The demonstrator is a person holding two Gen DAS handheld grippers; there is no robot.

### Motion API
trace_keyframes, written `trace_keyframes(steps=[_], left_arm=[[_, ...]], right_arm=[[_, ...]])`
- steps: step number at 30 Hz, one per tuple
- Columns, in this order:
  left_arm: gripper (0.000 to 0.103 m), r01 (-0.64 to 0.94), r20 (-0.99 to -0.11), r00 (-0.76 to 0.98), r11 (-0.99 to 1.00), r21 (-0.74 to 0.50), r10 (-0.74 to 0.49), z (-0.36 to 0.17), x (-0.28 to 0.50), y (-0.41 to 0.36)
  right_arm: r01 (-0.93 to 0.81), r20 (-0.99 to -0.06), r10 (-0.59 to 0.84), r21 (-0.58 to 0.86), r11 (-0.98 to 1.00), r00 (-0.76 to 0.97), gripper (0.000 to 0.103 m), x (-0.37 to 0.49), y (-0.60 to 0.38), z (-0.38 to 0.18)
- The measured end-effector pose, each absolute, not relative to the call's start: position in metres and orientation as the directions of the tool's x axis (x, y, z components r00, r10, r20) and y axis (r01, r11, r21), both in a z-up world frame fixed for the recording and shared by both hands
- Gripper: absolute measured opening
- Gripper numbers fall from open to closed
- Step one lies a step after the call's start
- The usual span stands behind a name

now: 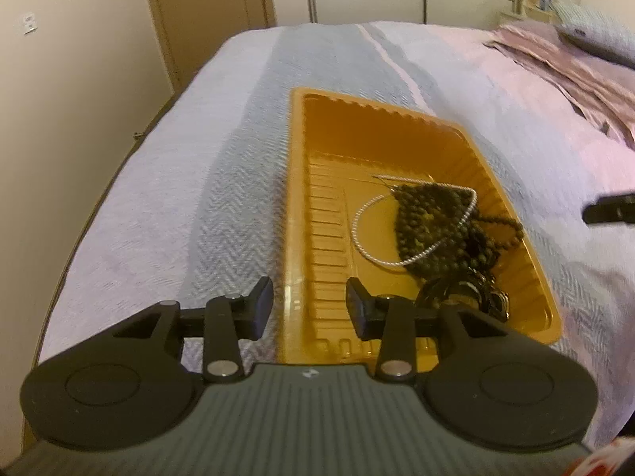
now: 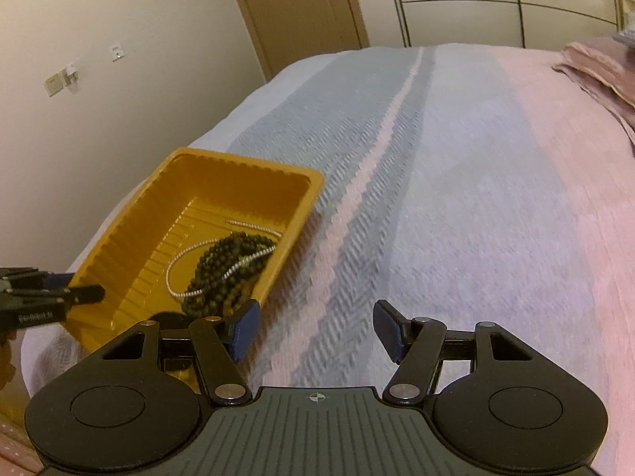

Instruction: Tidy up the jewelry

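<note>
Over the bed (image 2: pixel 456 198), both grippers are open and hold nothing: left gripper (image 1: pixel 309 307) straddles the tray's near-left rim, right gripper (image 2: pixel 315 329) hovers over bare cover just right of the tray (image 2: pixel 131 214). In the yellow tray, dark beads (image 1: pixel 432 222) lie heaped toward its right side with a white chain (image 1: pixel 363 234) looped over and beside them. Something dark and shiny sits in the near-right corner, can't tell what.
</note>
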State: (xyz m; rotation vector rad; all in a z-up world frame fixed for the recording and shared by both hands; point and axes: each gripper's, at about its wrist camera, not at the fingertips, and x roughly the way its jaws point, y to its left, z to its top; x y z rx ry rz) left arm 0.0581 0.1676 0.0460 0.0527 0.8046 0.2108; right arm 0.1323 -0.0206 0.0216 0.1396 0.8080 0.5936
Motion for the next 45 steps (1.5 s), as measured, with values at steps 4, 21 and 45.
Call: trace_keyframes(steps=[4, 21, 45], left_arm=[[0.043, -0.209, -0.670, 0.706, 0.972, 0.109, 0.227, 0.059, 0.044, 0.168], [0.103, -0.159, -0.634, 0.770, 0.984, -0.078, 0.074, 0.053, -0.004, 0.096], [0.103, -0.141, -0.733, 0.675, 0.990, -0.010, 0.089, 0.022, -0.019, 0.011]], right_arm=[[-0.401, -0.639, 0.539, 0.365, 0.840, 0.548, 0.063, 0.118, -0.032, 0.018], [-0.295, -0.665, 0.429, 0.311, 0.903, 0.611, 0.079, 0.045, -0.071, 0.027], [-0.287, -0.743, 0.318, 0.176, 0.942, 0.588, 0.080, -0.014, -0.075, 0.015]])
